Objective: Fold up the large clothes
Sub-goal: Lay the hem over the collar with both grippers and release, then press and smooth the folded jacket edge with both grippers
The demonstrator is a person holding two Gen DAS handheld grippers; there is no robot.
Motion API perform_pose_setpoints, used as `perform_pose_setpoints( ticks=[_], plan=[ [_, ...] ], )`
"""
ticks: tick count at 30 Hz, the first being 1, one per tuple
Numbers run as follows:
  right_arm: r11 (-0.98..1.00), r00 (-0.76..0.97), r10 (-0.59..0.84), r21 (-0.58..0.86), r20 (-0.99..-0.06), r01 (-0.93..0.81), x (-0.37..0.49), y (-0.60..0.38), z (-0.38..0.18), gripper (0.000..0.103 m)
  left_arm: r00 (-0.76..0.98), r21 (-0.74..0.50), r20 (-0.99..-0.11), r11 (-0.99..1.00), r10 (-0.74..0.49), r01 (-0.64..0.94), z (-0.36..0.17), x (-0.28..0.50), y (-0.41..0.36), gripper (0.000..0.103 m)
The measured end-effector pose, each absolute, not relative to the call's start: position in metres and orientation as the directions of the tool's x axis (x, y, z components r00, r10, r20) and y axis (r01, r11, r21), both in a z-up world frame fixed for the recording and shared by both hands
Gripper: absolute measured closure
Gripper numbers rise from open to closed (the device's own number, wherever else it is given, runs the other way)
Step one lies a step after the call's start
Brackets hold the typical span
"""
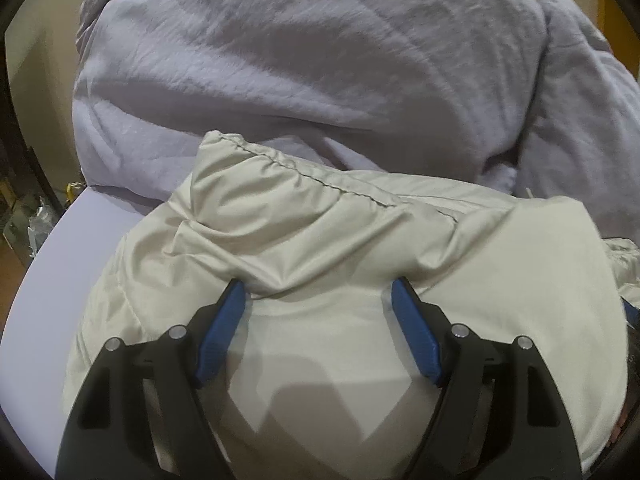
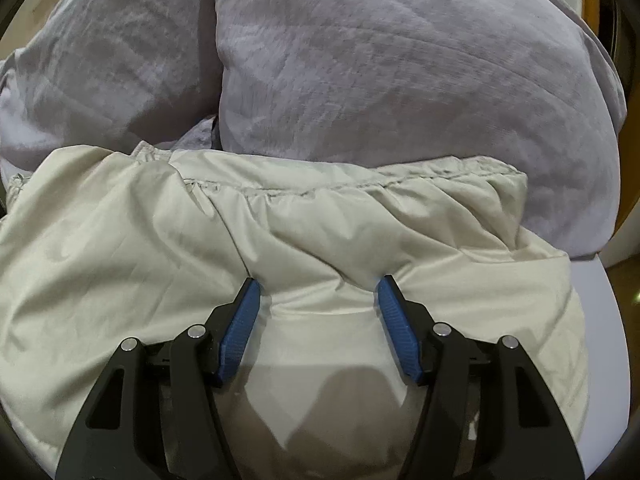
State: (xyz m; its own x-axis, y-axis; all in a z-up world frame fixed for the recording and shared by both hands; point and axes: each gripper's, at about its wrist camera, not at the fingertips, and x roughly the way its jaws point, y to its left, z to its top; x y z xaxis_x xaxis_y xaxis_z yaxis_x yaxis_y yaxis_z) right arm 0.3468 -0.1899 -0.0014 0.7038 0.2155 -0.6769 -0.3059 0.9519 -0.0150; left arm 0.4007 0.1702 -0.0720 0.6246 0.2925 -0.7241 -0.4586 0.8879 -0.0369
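Your pale lavender worktop (image 1: 60,264) showing at the left edge, a rumpled lilac blanket (image 1: 304,64) heaped across the back of it, cluttered oddments (image 1: 36,216) off its far left, too blurred to name.

Colour rundown: the puffy jacket (image 1: 340,264) was a pale cream, kind of off-white with a faint greenish-grey tint, plain, with a darker grey stitch line running toward 12 o'clock. Up at 12 the bedding (image 1: 312,60) was a washed-out lavender-grey, no print, just crinkly shading. The bare surface (image 1: 80,240) at 9 o'clock in the left view looked flat light lilac. The left gripper (image 1: 318,292) and the right gripper (image 2: 318,286) were both matte black with bright blue ribbed pads (image 2: 396,328) and silver pins.
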Motion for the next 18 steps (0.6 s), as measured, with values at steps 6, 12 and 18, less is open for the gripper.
perform_pose_setpoints(
  ticks=[6, 12, 18],
  plan=[
    [0.955, 0.714, 0.212, -0.015, -0.667, -0.297, 0.37, -0.177, -0.011, 0.037, 0.61, -0.014, -0.724, 0.877, 0.323, -0.481, -0.079, 0.417, 0.177, 0.026],
    [0.956, 0.706, 0.221, 0.006, -0.673, -0.294, 0.388, -0.168, -0.019, 0.036, 0.603, -0.029, -0.731, 0.869, 0.318, -0.494, -0.087, 0.432, 0.186, 0.025],
    [0.957, 0.704, 0.222, 0.013, -0.675, -0.289, 0.406, -0.162, -0.028, 0.034, 0.604, -0.036, -0.73, 0.865, 0.319, -0.501, -0.094, 0.439, 0.19, 0.023]
  ],
)
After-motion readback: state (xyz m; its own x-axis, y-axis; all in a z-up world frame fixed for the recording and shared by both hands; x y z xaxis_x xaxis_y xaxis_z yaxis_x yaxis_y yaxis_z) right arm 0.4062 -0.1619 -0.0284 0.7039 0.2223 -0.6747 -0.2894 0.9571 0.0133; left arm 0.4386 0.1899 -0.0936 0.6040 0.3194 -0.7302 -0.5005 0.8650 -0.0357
